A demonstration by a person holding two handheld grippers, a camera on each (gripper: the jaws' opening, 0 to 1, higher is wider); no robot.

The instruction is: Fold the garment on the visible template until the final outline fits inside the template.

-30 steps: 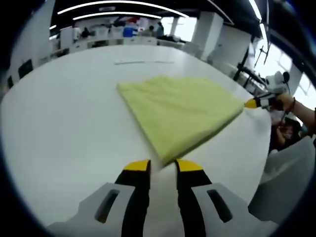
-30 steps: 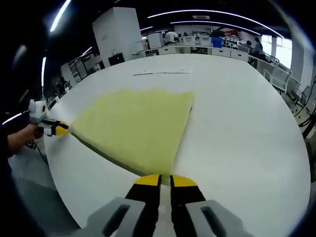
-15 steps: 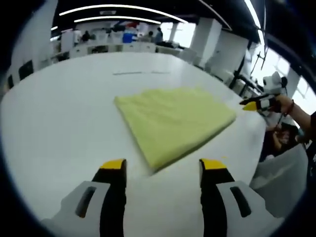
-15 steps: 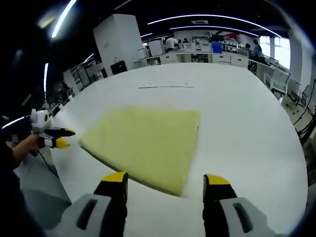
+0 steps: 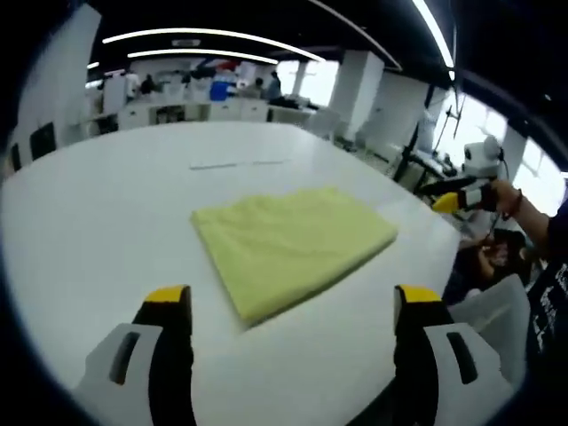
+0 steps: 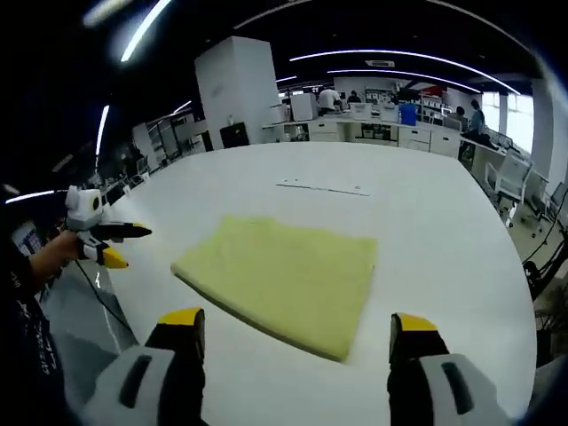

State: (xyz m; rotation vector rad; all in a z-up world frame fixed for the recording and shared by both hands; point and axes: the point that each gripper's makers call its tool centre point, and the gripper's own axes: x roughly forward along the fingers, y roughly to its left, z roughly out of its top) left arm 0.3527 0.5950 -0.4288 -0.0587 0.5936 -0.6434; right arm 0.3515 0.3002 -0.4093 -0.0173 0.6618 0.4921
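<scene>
Left gripper view: the folded yellow garment [image 5: 293,247] lies flat on the white table [image 5: 89,222] — the left claw [image 5: 293,306] spread wide before it, holding nothing. The right claw [image 6: 295,331] is likewise released, apart from the cloth.

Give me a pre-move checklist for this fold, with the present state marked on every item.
1. Left tool free of the yellow garment: ok, jaws wide apart with the cloth lying ahead of them.
2. Right tool free of the garment: ok, jaws wide apart, nothing between them.
3. Garment flat on the white table: ok, it lies as a compact folded rectangle, fully visible in both views.
4. Outline inside the template: cannot tell; a thin line marks the table beyond the cloth, but no full template outline is readable.
5. Edges stacked evenly: ok as far as seen in the right gripper view; finer misalignment cannot be judged.
</scene>
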